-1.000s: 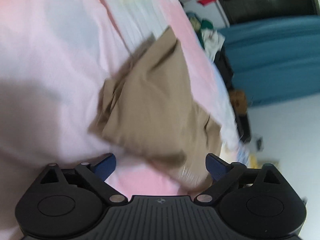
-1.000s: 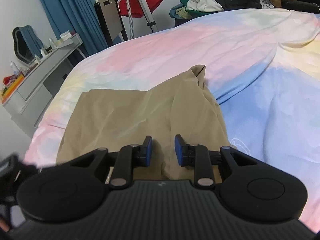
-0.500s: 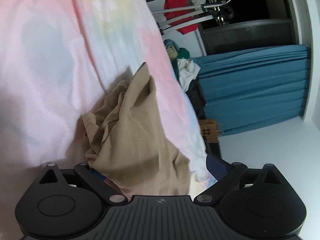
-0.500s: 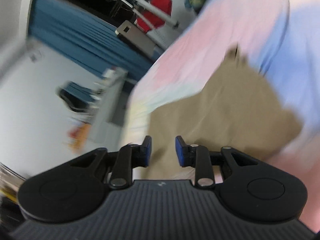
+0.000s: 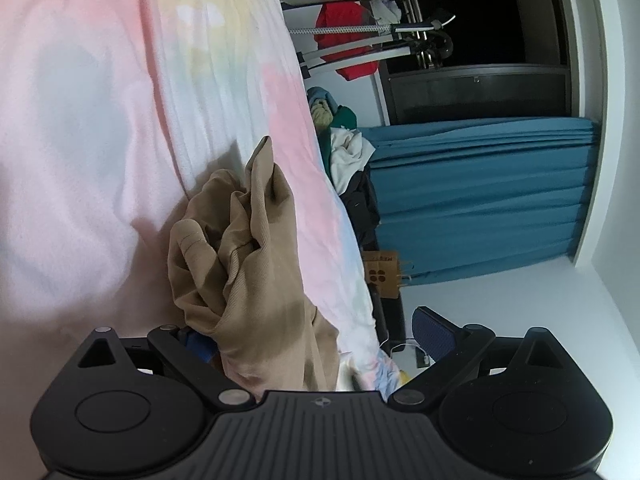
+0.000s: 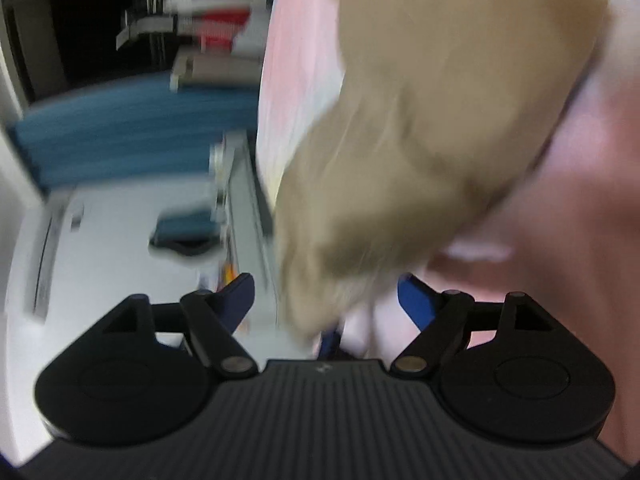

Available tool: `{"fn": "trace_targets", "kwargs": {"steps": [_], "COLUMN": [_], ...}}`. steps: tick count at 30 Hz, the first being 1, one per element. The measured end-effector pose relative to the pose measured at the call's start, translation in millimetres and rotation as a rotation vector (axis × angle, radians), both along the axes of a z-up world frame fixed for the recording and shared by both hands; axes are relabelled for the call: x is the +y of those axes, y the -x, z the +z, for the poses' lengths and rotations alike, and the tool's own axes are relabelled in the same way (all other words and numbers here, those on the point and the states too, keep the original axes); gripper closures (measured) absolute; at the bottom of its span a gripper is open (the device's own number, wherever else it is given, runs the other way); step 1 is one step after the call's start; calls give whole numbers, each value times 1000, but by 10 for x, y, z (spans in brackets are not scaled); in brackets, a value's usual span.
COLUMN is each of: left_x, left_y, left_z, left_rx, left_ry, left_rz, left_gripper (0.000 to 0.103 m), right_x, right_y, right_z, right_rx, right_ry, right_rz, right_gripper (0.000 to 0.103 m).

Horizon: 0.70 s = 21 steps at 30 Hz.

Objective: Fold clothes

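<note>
Right hand-held gripper (image 6: 326,300): jaws opening, wide, tan garment (image 6: 420,120) between them but pads not pressing.

Left hand-held gripper (image 5: 316,332): jaws spread, cloth bunched against one finger, no clamp visible.

Garment lies crumpled on the pastel bedspread (image 5: 100,120) at the bed edge.

Risk, judged: unheld cloth slides off the edge, or a grab catches several layers.

A second ago the garment lay flatter and the right jaws were narrow.

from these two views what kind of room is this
Most likely a bedroom: a bed under a pastel bedspread, blue curtains, and a rack with a red garment beside a pile of clothes.
</note>
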<state>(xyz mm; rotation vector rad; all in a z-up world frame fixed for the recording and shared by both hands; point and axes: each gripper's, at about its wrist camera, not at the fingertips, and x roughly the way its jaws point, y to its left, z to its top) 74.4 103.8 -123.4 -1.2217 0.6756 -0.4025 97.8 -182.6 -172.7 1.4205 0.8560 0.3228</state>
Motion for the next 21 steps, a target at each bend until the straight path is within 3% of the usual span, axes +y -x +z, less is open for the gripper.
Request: {"fn": "trace_targets", "kwargs": {"steps": [3, 7, 13, 16, 21], "left_x": [-10, 34, 61, 47, -7], "left_y": [-8, 12, -19, -42, -97], "left_z": [-1, -32, -129, -155, -177], "left_rx": [-5, 12, 59, 64, 102], "left_ry": [-5, 21, 30, 22, -29], "left_rz": [1, 5, 25, 23, -14], "left_gripper": [3, 3, 3, 3, 3], "right_x": [72, -34, -198, -258, -203], "right_y": [-162, -111, 120, 138, 110], "right_z": [-131, -117, -7, -26, 199], "right_rx": [17, 5, 22, 18, -94], "right_ry": [11, -46, 87, 89, 199], "right_rz": [5, -100, -260, -275, -254], "right_gripper": [22, 22, 24, 22, 21]}}
